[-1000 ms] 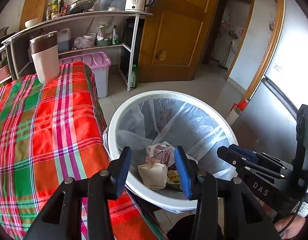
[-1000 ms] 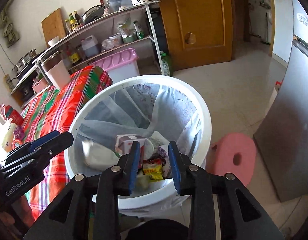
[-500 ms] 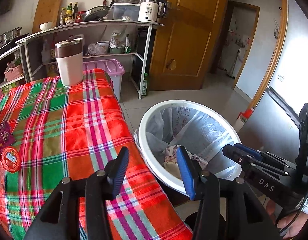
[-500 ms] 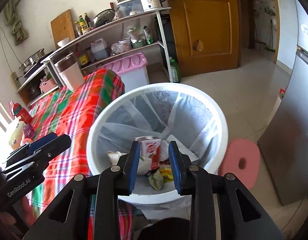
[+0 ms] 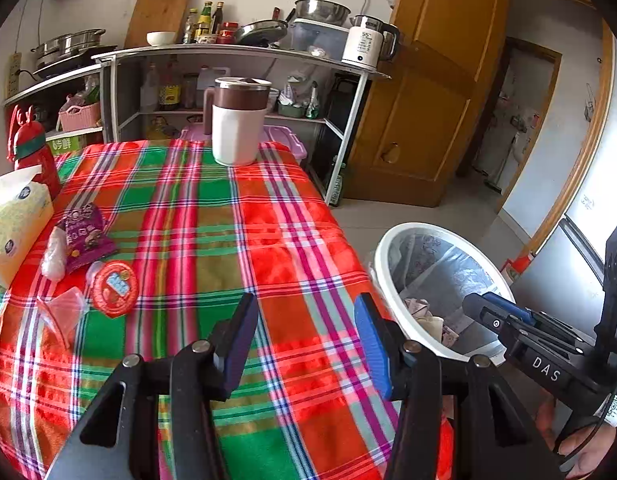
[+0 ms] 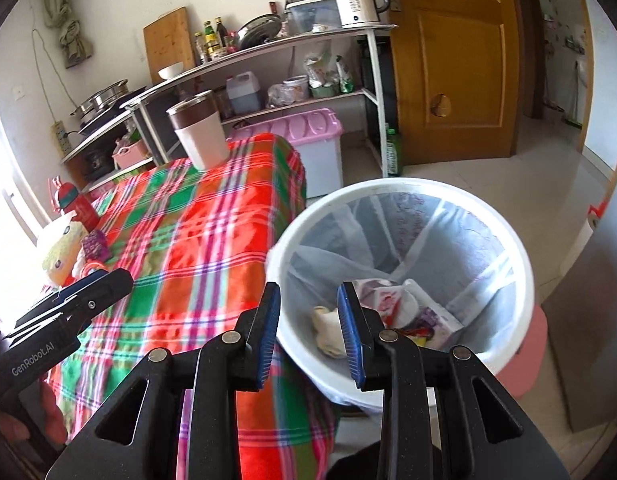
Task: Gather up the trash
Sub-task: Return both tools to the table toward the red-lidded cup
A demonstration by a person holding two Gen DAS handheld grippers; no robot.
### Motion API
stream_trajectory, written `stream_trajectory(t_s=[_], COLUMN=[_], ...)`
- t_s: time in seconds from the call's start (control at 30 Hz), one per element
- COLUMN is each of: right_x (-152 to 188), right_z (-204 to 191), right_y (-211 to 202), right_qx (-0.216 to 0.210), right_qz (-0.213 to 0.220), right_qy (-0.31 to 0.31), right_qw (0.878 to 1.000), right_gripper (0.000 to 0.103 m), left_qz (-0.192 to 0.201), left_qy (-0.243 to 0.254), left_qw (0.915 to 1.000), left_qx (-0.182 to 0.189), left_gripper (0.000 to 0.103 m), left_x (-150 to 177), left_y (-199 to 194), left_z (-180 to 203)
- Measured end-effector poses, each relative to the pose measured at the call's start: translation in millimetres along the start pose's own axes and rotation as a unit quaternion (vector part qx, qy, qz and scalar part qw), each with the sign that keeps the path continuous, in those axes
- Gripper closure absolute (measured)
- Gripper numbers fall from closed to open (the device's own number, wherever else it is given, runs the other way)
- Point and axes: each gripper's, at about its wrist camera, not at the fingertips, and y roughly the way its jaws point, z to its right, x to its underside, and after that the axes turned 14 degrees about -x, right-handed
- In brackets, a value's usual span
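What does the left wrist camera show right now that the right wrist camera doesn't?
Only the left wrist view shows the clear plastic wrapper and the whole red round lid. Only the right wrist view shows the pink stool behind the bin and the pale crumpled wad clearly. Both share the white bin, plaid tablecloth and tumbler.

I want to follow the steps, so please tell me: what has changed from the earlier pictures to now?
Both views swung from the white bin toward the plaid tablecloth. The left gripper now hangs over the cloth, its empty jaws having opened wider. The right gripper sits at the bin's near rim, jaws apart and empty as before. The trash in the bin and the wrappers on the table stayed.
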Motion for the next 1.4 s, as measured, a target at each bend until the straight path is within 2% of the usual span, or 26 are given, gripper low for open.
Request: stream_trajectory(t_s=[0.33, 0.77, 1.13, 1.4], right_x=[-1.8, -1.2, 2.8, 1.9], right_z=[-50.5, -105.8, -143.3, -157.9], right_y=[27.5, 65.6, 94.1, 108.9], right_qx=[-0.035, -0.068, -0.086, -0.09], right_qz=[-0.014, -0.039, -0.062, -0.07], right_qy=[-0.035, -0.074, -0.098, -0.106], right_qw=[0.999, 0.994, 0.989, 0.988], right_gripper=[0.068, 0.068, 0.067, 0.063], left_qz=[0.013, 0.011, 0.003, -0.022], left_qy=[-0.04, -0.082, -0.104, -0.113], left_qw=[0.9978, 0.9922, 0.9881, 0.9876], left_qx=[-0.052, -0.093, -0.113, -0.107], left_gripper=[0.051, 0.05, 0.048, 0.039], left_x=[3.8, 10.9, 17.8, 23.1], left_y=[-12.6, -18.3, -16.2, 2.0], left_z=[-63.1, -132.9, -171.6, -186.4])
